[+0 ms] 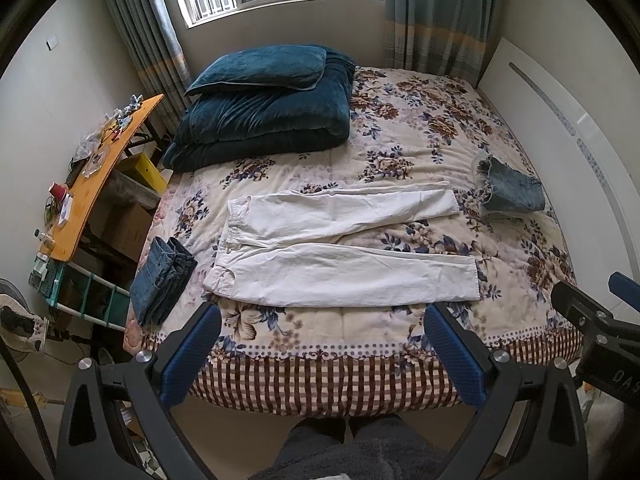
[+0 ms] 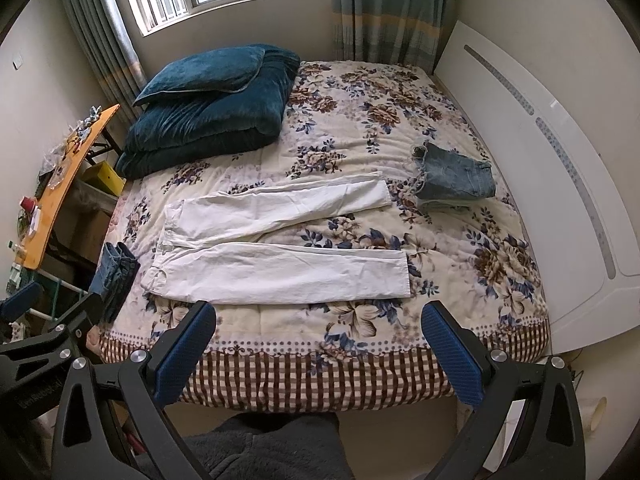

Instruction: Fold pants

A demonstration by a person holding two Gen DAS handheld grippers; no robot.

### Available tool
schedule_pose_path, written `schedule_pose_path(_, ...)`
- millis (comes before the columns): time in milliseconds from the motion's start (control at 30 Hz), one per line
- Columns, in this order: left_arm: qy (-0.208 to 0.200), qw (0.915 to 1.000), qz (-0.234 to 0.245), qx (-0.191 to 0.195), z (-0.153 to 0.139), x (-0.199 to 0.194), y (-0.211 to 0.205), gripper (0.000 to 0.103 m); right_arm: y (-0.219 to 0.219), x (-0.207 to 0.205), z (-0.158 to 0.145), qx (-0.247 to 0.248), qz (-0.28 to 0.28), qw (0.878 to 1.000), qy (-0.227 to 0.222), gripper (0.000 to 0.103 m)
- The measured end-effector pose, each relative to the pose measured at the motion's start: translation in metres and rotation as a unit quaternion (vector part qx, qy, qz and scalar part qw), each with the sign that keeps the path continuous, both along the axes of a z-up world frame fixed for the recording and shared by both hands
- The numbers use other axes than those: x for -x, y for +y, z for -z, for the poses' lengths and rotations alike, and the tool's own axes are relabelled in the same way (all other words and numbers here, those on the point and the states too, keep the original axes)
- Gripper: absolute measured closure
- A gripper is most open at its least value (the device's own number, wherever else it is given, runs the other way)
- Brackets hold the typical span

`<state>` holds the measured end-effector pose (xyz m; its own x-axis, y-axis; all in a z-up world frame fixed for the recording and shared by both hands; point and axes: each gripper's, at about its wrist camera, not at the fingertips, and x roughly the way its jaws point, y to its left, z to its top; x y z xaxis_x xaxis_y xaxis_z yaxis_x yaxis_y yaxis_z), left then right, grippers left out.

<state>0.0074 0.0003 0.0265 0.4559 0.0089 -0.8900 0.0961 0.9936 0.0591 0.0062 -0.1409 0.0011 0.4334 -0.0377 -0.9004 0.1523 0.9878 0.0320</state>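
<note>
We stand at the foot of a bed (image 1: 400, 128) with a floral cover, a window behind it. The white pants (image 1: 340, 248) lie flat across the near half, waistband to our left, legs parted toward the right. Our left gripper (image 1: 322, 350) and right gripper (image 2: 318, 346) hover over the bed's near edge, jaws spread wide and holding nothing; the pants sit just beyond both. Folded jeans (image 1: 162, 280) rest at the left edge, denim shorts (image 1: 512, 190) at the right.
</note>
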Motion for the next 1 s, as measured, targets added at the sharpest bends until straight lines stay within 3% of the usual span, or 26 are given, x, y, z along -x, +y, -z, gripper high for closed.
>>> schedule_pose_path(567,-0.005,0.9999,-0.013,-0.001,0.005,0.012,0.004,0.0,-0.001,0.007,-0.004,-0.007,-0.009,1.0,0.0,0.0)
schedule_pose_path(1000,0.012,0.9987,-0.048,-0.015,0.035,-0.006,-0.001,0.0,-0.019,-0.019,0.029,-0.026,-0.024,0.999,0.021,0.0)
